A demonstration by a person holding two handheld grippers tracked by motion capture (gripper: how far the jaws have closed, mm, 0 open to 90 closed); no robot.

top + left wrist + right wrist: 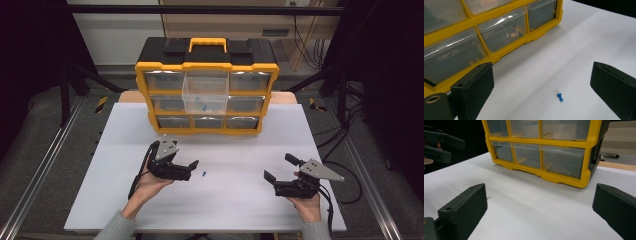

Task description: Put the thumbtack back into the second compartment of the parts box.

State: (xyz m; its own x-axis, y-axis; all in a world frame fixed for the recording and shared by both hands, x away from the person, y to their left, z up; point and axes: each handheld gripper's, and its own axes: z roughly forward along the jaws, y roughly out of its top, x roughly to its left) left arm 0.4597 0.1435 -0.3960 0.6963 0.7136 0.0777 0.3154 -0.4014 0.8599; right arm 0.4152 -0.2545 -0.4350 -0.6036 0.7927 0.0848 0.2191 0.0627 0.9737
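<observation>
White tabletop (225, 200) under us. Our left tongs (541, 95) gape wide, w/ a small blue pushpin (560, 96) lying flat btwn the jaws, untouched. Right tongs (540, 212) also wide, holding nothing. Behind: yellow drawer organizer (207, 66), one clear drawer (205, 95) pulled out; contents too small to tell.

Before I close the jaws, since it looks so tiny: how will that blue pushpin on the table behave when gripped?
The blue pushpin lies on its side on the white table, so it may roll or skid if nudged. It looks small against the left hand-held gripper with its wide-open jaws, so it could slip or pivot between them.
</observation>
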